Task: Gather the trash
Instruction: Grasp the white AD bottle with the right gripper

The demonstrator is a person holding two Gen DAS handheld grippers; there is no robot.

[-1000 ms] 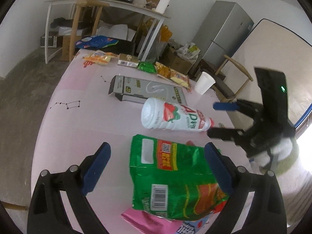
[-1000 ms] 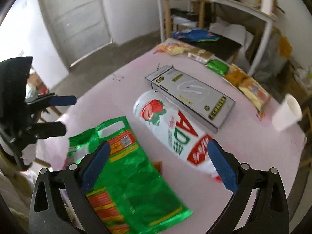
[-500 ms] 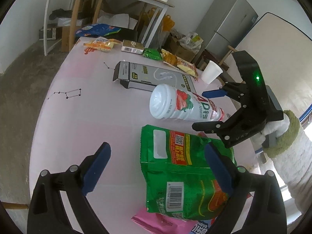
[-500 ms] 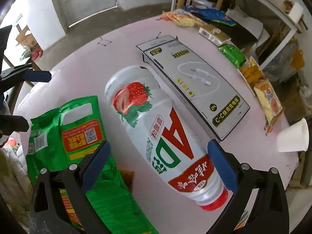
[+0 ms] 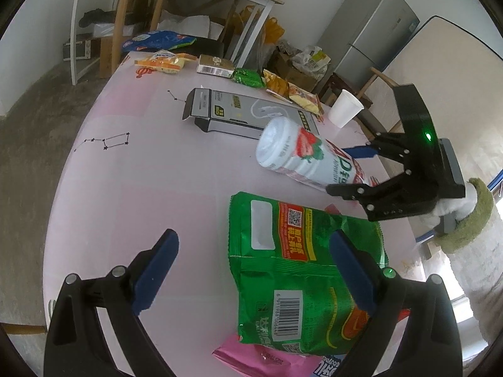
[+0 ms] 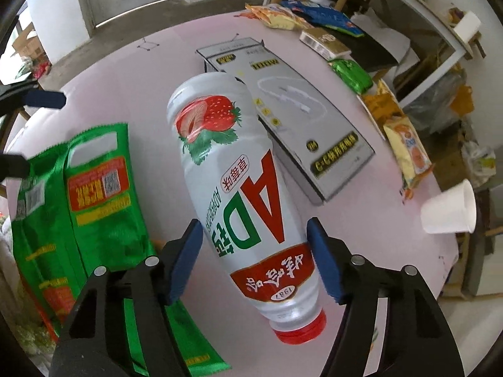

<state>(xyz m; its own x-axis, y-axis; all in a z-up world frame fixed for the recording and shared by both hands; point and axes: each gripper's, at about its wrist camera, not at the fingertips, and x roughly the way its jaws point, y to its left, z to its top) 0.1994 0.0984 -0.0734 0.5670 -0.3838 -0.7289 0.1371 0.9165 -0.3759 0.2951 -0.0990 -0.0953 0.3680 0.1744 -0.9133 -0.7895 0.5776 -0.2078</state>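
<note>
A white strawberry-drink bottle (image 6: 232, 169) with a red cap lies on the pink table (image 5: 151, 188). My right gripper (image 6: 253, 257) straddles its neck end and its jaws are closing. The right pad (image 6: 320, 257) is at the bottle's side, and a thin gap shows at the left pad. The left wrist view shows the same bottle (image 5: 298, 157) between the right gripper's (image 5: 347, 171) fingers. A green snack bag (image 5: 301, 270) lies nearer. My left gripper (image 5: 254, 270) hangs open over the bag's left edge, holding nothing.
A flat grey cable box (image 5: 242, 113) lies just behind the bottle. A white paper cup (image 5: 344, 108) lies on its side near the table's right edge. Several snack packets (image 5: 248, 77) line the far edge. A pink packet (image 5: 251, 352) pokes out under the green bag.
The right gripper came down over the bottle and its jaws narrowed from wide open to just beside the bottle. The left gripper stayed open and hardly moved.
</note>
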